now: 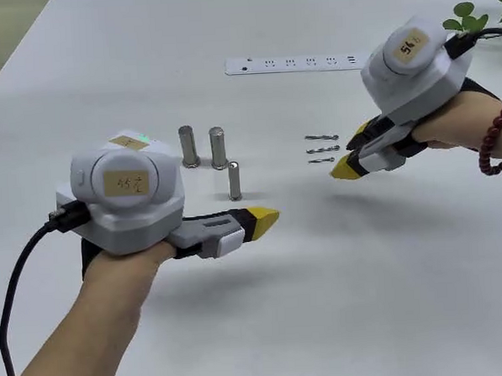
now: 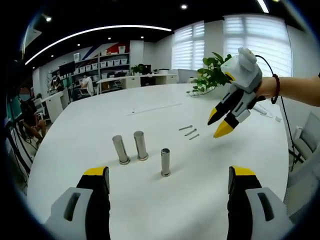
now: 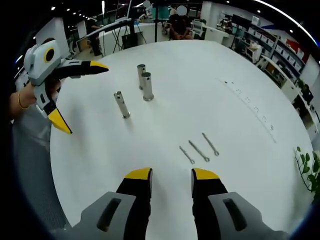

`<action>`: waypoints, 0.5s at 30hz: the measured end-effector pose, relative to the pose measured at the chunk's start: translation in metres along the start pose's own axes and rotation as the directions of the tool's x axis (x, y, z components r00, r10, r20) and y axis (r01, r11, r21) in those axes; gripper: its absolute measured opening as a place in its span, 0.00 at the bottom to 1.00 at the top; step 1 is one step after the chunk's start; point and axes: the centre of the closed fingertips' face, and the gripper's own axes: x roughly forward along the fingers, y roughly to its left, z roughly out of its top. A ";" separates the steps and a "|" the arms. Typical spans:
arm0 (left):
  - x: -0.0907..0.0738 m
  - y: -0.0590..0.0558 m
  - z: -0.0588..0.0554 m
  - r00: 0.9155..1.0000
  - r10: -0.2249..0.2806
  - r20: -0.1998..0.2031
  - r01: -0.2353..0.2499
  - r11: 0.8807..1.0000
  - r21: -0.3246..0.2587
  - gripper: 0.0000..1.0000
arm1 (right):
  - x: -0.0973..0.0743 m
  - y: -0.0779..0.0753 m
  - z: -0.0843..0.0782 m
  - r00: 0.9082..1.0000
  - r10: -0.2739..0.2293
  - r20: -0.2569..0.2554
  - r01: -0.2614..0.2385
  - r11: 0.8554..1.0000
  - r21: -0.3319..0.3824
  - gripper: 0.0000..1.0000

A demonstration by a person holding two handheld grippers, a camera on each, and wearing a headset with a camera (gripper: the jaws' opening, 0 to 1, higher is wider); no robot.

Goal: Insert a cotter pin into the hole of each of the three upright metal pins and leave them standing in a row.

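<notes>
three metal pins (image 1: 218, 148) stand upright left of the middle of the white surface (image 1: 390, 265). two are side by side farther off and the third is a little nearer and to their right, so they do not yet make one row. three cotter pins (image 1: 322, 149) lie flat and parallel, just apart from each other, to the right and well clear of the metal pins. none is in a hole yet.

the left claw (image 1: 265, 219) hovers near the metal pins with its jaws wide apart and empty. the right claw (image 1: 347, 168) hangs just beside the cotter pins, jaws parted and holding nothing.

the cotter pins look like thin, light, springy wire, likely to skate on the smooth surface and twist in a pinch. they are best taken near the head end, leaving the legs free to enter. the metal pins look solid, stiff and slick on small flanged bases, so a nudge could tip them. steady one on the shaft, clear of its hole, whose place is too small to tell.
</notes>
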 end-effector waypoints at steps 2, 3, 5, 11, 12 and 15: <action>-0.003 0.002 -0.002 1.000 0.005 -0.011 -0.005 1.000 0.006 0.99 | 0.004 -0.002 0.001 1.000 0.014 -0.015 -0.014 1.000 -0.018 0.26; -0.005 0.003 -0.002 1.000 0.006 -0.008 -0.006 1.000 0.006 0.99 | 0.006 -0.004 0.000 1.000 0.019 -0.021 -0.020 1.000 -0.023 0.26; -0.007 0.004 -0.003 1.000 0.003 -0.008 -0.004 1.000 -0.011 0.99 | 0.009 -0.007 0.001 0.999 0.024 -0.036 -0.026 0.999 -0.041 0.25; -0.012 0.007 -0.003 1.000 0.011 -0.005 -0.011 1.000 -0.018 0.99 | 0.019 -0.015 0.004 0.995 0.055 -0.077 -0.063 0.992 -0.106 0.22; -0.013 0.008 -0.003 1.000 0.013 -0.005 -0.013 1.000 -0.016 0.99 | 0.021 -0.016 0.003 0.994 0.058 -0.087 -0.068 0.991 -0.117 0.22; -0.015 0.010 -0.005 1.000 0.017 -0.008 -0.017 1.000 -0.015 0.98 | 0.029 -0.019 0.001 0.991 0.066 -0.119 -0.084 0.984 -0.157 0.19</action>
